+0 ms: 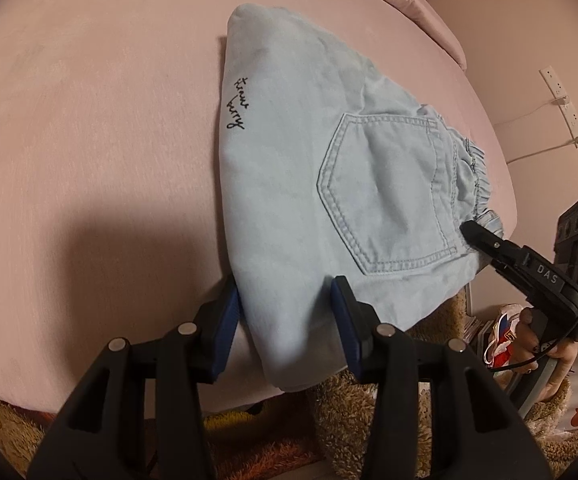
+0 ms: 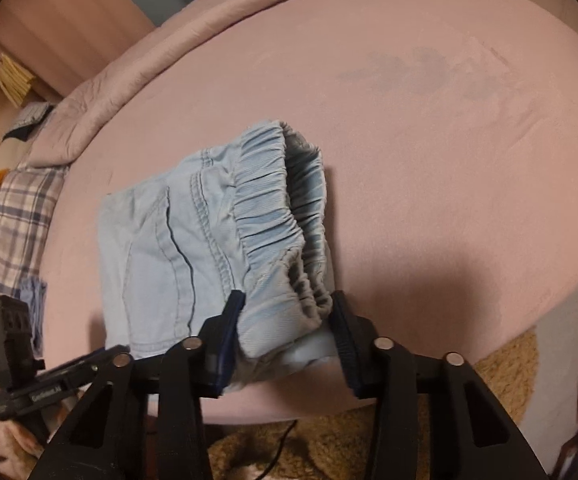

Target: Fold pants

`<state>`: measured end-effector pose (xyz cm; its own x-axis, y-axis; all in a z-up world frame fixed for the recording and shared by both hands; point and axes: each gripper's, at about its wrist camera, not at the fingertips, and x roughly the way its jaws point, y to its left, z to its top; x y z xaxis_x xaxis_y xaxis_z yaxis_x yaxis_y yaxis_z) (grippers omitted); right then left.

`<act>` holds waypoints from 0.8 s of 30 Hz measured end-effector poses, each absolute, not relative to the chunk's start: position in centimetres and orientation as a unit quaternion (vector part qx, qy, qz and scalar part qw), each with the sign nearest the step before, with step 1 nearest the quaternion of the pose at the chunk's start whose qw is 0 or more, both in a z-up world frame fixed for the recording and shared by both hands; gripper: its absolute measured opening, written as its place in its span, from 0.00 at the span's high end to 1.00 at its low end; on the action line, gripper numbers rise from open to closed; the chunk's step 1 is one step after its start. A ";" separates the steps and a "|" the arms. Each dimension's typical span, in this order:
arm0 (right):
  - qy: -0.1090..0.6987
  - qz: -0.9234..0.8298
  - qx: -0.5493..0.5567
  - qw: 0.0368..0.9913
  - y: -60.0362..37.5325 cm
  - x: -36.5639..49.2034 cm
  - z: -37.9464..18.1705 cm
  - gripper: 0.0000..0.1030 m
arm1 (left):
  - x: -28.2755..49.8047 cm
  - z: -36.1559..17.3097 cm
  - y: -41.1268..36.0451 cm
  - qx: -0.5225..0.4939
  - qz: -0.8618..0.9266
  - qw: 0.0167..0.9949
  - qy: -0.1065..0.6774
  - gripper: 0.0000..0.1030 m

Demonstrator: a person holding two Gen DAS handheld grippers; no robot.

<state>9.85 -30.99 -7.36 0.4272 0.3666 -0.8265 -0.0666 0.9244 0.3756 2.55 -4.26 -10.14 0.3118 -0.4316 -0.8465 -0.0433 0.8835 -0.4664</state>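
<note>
1. Left gripper [image 1: 285, 322] – fingers wide apart, straddling the near edge of the pants [image 1: 329, 168].
2. Pants – folded on the bed [image 1: 89, 120]; soft, light denim, best gripped at hems.
3. Right gripper [image 2: 285, 336] – wide, straddling the waistband [image 2: 273, 200].

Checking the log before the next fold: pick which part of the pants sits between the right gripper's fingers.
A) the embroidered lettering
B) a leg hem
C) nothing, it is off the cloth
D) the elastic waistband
D: in the right wrist view the right gripper straddles the gathered elastic waistband of the pants.
</note>
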 end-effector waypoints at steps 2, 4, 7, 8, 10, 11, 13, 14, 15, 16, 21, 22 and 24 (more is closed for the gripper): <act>0.511 0.132 0.138 0.838 -30.8 9.6 -6.6 0.68 | 2.3 -10.2 -4.4 -0.204 -0.125 0.783 0.574 0.55; 0.504 0.134 0.132 0.843 -30.7 9.2 -5.9 0.69 | 2.0 -10.2 -4.5 -0.201 -0.127 0.782 0.576 0.55; 0.508 0.128 0.121 0.843 -30.5 9.4 -6.2 0.70 | 1.5 -10.3 -4.8 -0.198 -0.131 0.781 0.578 0.54; 0.514 0.123 0.123 0.840 -30.6 9.6 -6.8 0.70 | 1.7 -10.3 -5.1 -0.198 -0.132 0.780 0.579 0.54; 0.522 0.115 0.128 0.836 -30.6 9.9 -7.7 0.70 | 1.5 -10.3 -5.1 -0.198 -0.134 0.777 0.582 0.54; 0.522 0.114 0.128 0.835 -30.6 9.9 -8.0 0.70 | 1.5 -10.3 -5.1 -0.199 -0.135 0.776 0.583 0.54; 0.523 0.114 0.132 0.835 -30.8 9.9 -8.1 0.69 | 1.3 -10.4 -5.0 -0.201 -0.139 0.775 0.583 0.54; 0.523 0.116 0.132 0.834 -30.9 9.9 -8.1 0.69 | 1.2 -10.4 -4.9 -0.204 -0.141 0.774 0.583 0.54; 0.523 0.118 0.130 0.834 -30.9 9.8 -8.0 0.69 | 1.1 -10.4 -4.7 -0.208 -0.142 0.773 0.582 0.54; 0.524 0.119 0.127 0.834 -30.8 9.7 -7.9 0.68 | 1.1 -10.4 -4.7 -0.209 -0.142 0.773 0.582 0.54; 0.529 0.115 0.131 0.830 -31.7 9.8 -7.3 0.58 | 0.9 -9.2 -5.0 -0.183 -0.134 0.787 0.574 0.49; 0.529 0.116 0.132 0.830 -31.8 9.7 -7.1 0.52 | 0.7 -8.7 -4.9 -0.175 -0.130 0.797 0.564 0.40; 0.515 0.123 0.136 0.837 -32.2 9.6 -6.3 0.43 | 0.8 -7.8 -4.6 -0.174 -0.125 0.814 0.540 0.26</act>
<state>9.55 -32.21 -6.30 0.4386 0.3462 -0.8293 -0.0665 0.9328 0.3543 0.83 -4.65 -7.77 0.3849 -0.3914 -0.8359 0.0157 0.9083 -0.4180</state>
